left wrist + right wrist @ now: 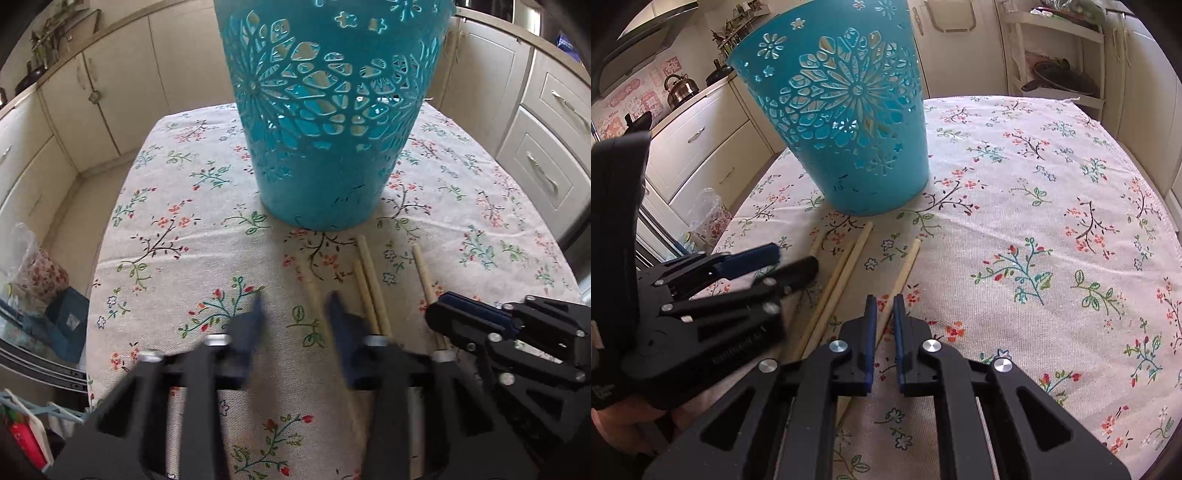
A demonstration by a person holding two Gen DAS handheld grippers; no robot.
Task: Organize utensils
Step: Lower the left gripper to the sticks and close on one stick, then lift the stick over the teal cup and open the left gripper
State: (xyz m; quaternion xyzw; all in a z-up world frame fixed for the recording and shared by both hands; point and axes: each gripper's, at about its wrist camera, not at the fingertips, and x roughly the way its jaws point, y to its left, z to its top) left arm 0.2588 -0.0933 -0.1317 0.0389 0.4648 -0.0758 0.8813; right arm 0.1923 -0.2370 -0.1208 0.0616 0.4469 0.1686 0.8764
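Observation:
A teal cut-out basket (pixel 325 147) (pixel 849 129) stands upright on the floral tablecloth (pixel 166 221). Several pale wooden chopsticks lie side by side just in front of it. In the left wrist view my left gripper (pixel 295 310) is blurred, its fingers apart. The leftmost chopstick (pixel 314 291) lies between them, close to the right finger, and no pad presses on it. My right gripper (pixel 884 302) has its jaws nearly together around the rightmost chopstick (pixel 908 266), which still rests on the cloth. The right gripper (pixel 439 306) sits beside the left one (pixel 796 258), with a pair of chopsticks (pixel 369 273) between them.
Cream cabinets and drawers (pixel 546 155) surround the table. A plastic bag (pixel 33 266) and boxes sit below the table's left edge. A kettle (pixel 679 88) stands on the counter and a shelf rack (pixel 1060 74) stands behind the table. Bare cloth (pixel 1034 221) stretches to the right.

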